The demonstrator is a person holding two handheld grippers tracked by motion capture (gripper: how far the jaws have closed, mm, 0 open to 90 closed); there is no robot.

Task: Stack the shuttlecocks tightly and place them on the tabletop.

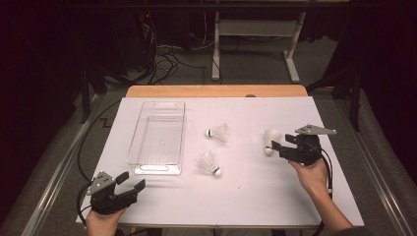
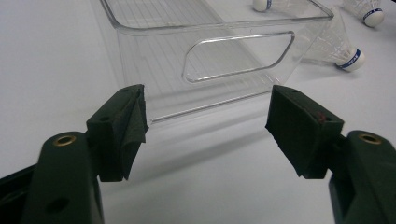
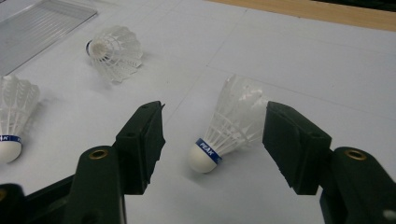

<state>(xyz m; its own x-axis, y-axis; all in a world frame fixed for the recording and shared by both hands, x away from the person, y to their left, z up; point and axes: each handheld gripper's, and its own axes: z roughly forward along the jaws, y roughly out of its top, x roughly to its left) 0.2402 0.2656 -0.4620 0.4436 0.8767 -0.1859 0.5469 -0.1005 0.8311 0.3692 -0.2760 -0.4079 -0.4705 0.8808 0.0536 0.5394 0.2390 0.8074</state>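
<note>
I see the right gripper (image 1: 278, 146) near the right edge of the white table (image 1: 275, 196), its jaws spread on either side of a white shuttlecock (image 1: 270, 139) without pressing on it. In the right gripper view this shuttlecock (image 3: 231, 128) lies on its side between the jaws, cork end toward the camera, with a blue band marked PEAK; the feather skirt sits just beside one jaw, and I cannot tell whether it touches. No earlier frame applies, so I report only that the pads do not clamp it. The left gripper (image 1: 132, 181) rests at the near left corner of the table, jaws spread with nothing between them, facing the short end wall of the clear plastic bin (image 1: 160, 137). The bin lies lengthwise on the left half of the table and has a handle cut-out (image 2: 238, 56) in that wall. Two further shuttlecocks lie on the table centre: the far shuttlecock (image 1: 218, 132) and the near shuttlecock (image 1: 210, 162), both apart from the bin.
</note>
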